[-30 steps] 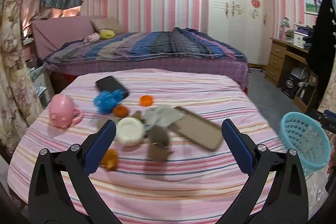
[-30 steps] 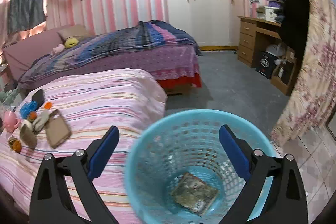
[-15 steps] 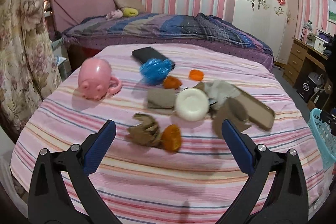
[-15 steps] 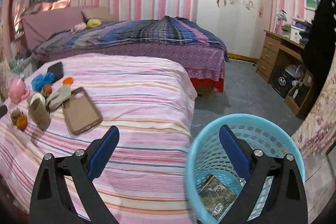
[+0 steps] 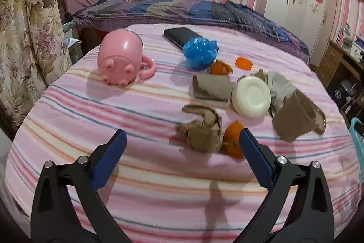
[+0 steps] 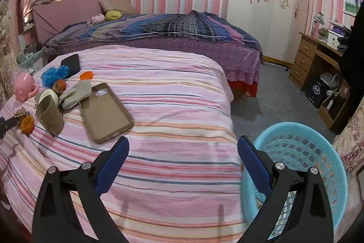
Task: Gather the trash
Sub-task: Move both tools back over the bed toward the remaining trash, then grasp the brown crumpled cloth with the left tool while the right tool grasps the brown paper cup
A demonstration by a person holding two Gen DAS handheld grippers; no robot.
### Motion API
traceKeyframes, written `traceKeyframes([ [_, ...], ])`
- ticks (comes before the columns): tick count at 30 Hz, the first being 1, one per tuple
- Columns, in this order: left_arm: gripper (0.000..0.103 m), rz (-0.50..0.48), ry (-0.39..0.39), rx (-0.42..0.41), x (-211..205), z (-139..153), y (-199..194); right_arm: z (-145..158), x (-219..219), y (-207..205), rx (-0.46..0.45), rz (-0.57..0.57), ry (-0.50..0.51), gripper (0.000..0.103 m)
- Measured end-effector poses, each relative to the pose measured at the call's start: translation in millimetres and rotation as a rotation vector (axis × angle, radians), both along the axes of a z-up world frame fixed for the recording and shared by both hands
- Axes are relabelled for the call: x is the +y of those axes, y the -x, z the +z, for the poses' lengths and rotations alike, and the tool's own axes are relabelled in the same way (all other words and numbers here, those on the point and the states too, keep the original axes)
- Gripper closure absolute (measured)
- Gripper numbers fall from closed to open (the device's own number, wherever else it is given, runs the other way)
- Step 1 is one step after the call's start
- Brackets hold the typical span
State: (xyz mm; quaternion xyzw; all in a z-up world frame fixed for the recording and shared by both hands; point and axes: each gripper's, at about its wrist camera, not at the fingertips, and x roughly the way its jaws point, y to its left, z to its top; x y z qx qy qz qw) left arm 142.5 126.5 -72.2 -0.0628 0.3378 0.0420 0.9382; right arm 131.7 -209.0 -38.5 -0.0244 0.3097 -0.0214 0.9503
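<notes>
The left tool (image 5: 182,140) is held wide open, its jaws just closed slightly, nothing gripped, above the crumpled brown paper scrap (image 5: 201,129) on the pink striped bed (image 5: 145,177). The right tool (image 6: 183,146) is also open and empty, beside the light-blue plastic mesh basket (image 6: 318,152).

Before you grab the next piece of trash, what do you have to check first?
1. Left gripper open, nothing between its fingers, though they have just been closing a little: ok.
2. Crumpled brown paper lies ahead of it, unblocked: ok.
3. Orange peel touches that paper, so it could get dragged along: not ok.
4. Blue basket stands beside the bed with room inside: ok.
5. Right gripper open and empty: ok.
6. Pink pig mug and black phone sit clear of the grab: ok.
</notes>
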Motion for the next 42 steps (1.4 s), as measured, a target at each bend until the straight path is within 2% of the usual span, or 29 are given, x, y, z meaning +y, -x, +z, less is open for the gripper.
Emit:
traceKeyframes([
  [1, 0.015, -0.009, 0.006, 0.002, 0, 0, -3, -1, 3, -1, 0.002, 0.006, 0.001, 0.009],
  [2, 0.021, -0.019, 0.009, 0.007, -1, -2, -6, -3, 8, -2, 0.006, 0.015, 0.004, 0.009],
  [3, 0.031, -0.030, 0.004, 0.020, -3, -5, -11, -3, 10, -3, 0.007, 0.018, 0.005, 0.009],
  [4, 0.037, -0.039, -0.002, 0.032, -5, -7, -13, -4, 15, -4, 0.010, 0.026, 0.008, 0.009],
  [6, 0.057, -0.085, -0.002, 0.053, -9, -11, -19, -6, 25, -6, 0.014, 0.040, 0.013, 0.009],
  [12, 0.058, -0.105, -0.044, 0.000, -14, 1, -8, -8, 52, -9, 0.014, 0.087, 0.023, 0.009],
  [20, 0.058, -0.013, -0.066, -0.030, 17, 10, 0, -10, 104, -7, 0.025, 0.207, -0.007, 0.009],
  [24, 0.058, 0.025, -0.053, -0.042, 36, 12, 4, -14, 123, -7, 0.038, 0.251, -0.024, 0.009],
  [33, 0.058, 0.096, -0.077, -0.029, 72, 11, 1, -22, 168, -20, 0.056, 0.282, -0.002, 0.009],
  [38, 0.058, 0.123, -0.035, -0.027, 86, 11, 0, -23, 184, -34, 0.080, 0.295, 0.009, 0.011],
  [42, 0.058, 0.116, -0.032, -0.036, 82, 13, -1, -23, 191, -44, 0.100, 0.312, 0.007, 0.034],
])
